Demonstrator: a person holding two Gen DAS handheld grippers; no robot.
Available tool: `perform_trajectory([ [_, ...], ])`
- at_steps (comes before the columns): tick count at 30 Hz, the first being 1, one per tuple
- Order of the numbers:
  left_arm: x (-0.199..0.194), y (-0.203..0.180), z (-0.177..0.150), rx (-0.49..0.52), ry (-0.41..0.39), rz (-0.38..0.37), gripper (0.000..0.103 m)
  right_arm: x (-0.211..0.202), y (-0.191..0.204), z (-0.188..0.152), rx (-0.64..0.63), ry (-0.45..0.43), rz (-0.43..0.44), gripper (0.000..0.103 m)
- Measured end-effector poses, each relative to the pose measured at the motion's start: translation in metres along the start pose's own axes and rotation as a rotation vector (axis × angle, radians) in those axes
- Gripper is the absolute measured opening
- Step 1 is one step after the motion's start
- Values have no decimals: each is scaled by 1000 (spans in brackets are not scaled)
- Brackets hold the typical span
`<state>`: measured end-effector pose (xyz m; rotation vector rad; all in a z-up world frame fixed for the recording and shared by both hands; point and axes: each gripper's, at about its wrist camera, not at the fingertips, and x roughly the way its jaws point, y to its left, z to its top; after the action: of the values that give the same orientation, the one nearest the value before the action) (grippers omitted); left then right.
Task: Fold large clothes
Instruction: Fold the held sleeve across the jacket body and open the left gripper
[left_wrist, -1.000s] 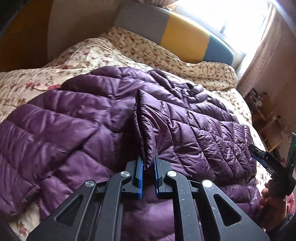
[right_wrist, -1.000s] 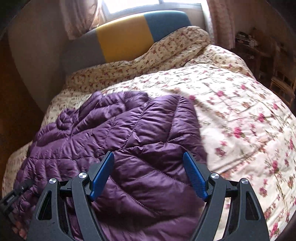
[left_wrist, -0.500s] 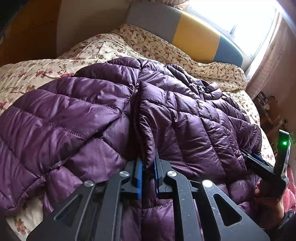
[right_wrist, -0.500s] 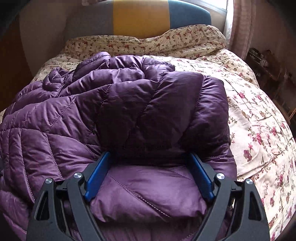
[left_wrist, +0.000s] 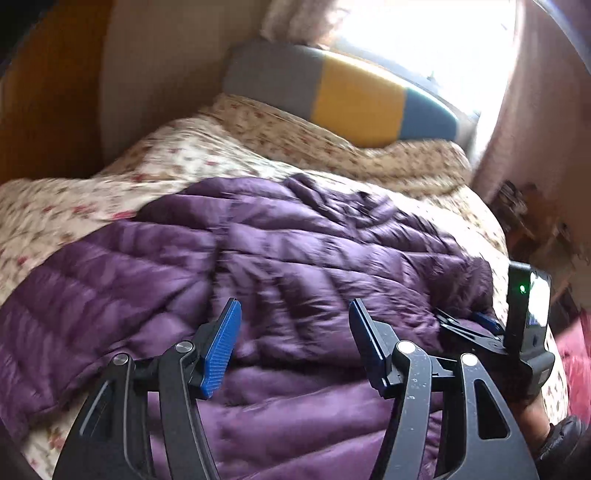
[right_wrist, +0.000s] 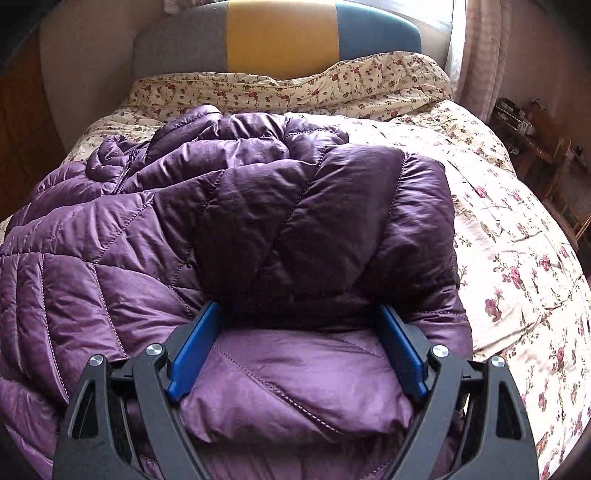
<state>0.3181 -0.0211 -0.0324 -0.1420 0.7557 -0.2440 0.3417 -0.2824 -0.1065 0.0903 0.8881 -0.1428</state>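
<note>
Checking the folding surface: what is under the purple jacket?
The purple jacket lies on a floral bedspread, which shows around it on the far and right sides. What lies directly beneath the jacket is covered.

left gripper (left_wrist: 295, 325): just opened, empty | purple jacket (left_wrist: 258, 266): on floral bedspread (left_wrist: 184, 158)

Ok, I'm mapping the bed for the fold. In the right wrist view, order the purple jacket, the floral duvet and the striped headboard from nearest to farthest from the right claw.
1. Purple jacket: bulging between the open right claw.
2. Floral duvet: under and beyond the jacket, showing mostly to the right.
3. Striped headboard: far end, top of view.
</note>
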Motion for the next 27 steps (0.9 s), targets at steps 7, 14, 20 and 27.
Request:
perform_trajectory([
  [7,66,18,-13,-41,133,21,60,-1,-1,-1,-2,-10,1,85],
  [14,55,19,-12,-86,132,7,60,0,-2,-1,-6,-13,-1,86],
  [20,-17,60,-38,-253,110,8,68,0,-3,-1,-8,-12,-3,86],
  [27,-139,159,-114,-526,54,130,68,0,-2,-1,-8,-13,-2,86],
])
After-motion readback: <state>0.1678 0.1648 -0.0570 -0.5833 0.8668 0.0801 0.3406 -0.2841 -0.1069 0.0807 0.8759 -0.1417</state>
